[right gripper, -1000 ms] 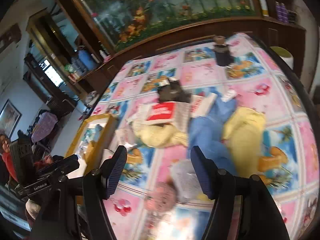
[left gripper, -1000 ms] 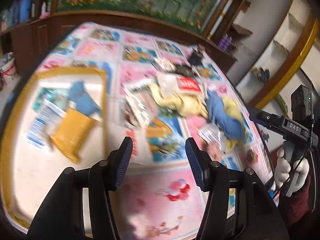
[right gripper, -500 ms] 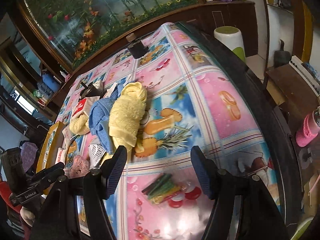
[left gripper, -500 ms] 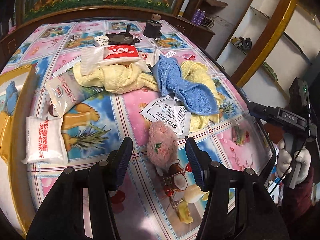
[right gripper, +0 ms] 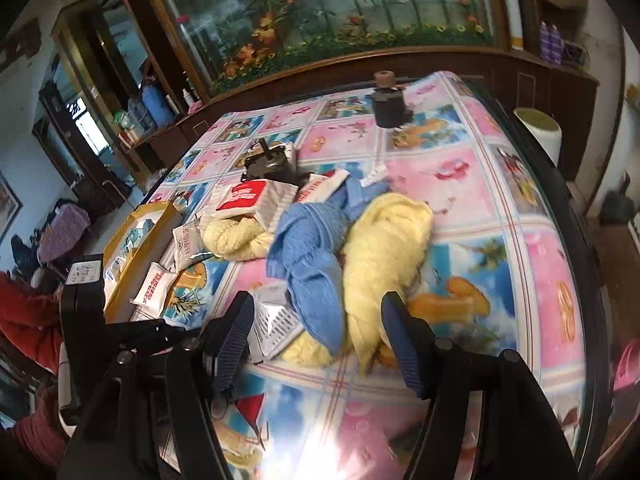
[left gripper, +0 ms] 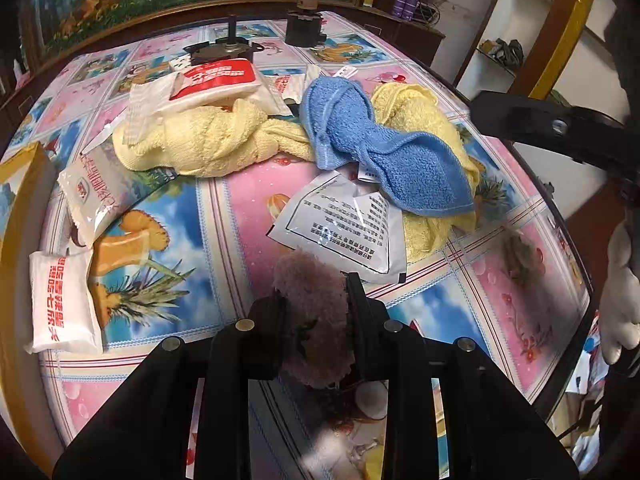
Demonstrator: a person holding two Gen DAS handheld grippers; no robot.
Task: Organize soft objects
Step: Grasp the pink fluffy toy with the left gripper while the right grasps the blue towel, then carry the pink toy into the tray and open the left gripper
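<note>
My left gripper (left gripper: pixel 316 312) has just been closing and now its jaws pinch the fuzzy mauve-pink plush puff (left gripper: pixel 312 312), squeezing its pile in from both sides; it sits at the near edge of the table, just below the crinkled white foil sachet with black print (left gripper: pixel 344 224). I take it across its narrow middle because a soft ball like this gives under pressure, so a squeeze there should keep it from slipping out. My right gripper (right gripper: pixel 316 336) hangs with its ribbed blue pads spread wide and nothing between them, aimed down at the heap where the blue terry towel (right gripper: pixel 312 252) drapes over the pale yellow terry towel (right gripper: pixel 384 240). That looks like my next pick. The loops on both towels are thick and rumpled, twisted together, so one may drag the other along. Over on my left, the yellow-rimmed cardboard tray (right gripper: pixel 136 248) waits at the table's edge, surely the place for sorted things, with a white pillow-shaped packet with red lettering (left gripper: pixel 60 300) lying just beside it on the glossy, fruit-patterned tablecloth (left gripper: pixel 224 216).
</note>
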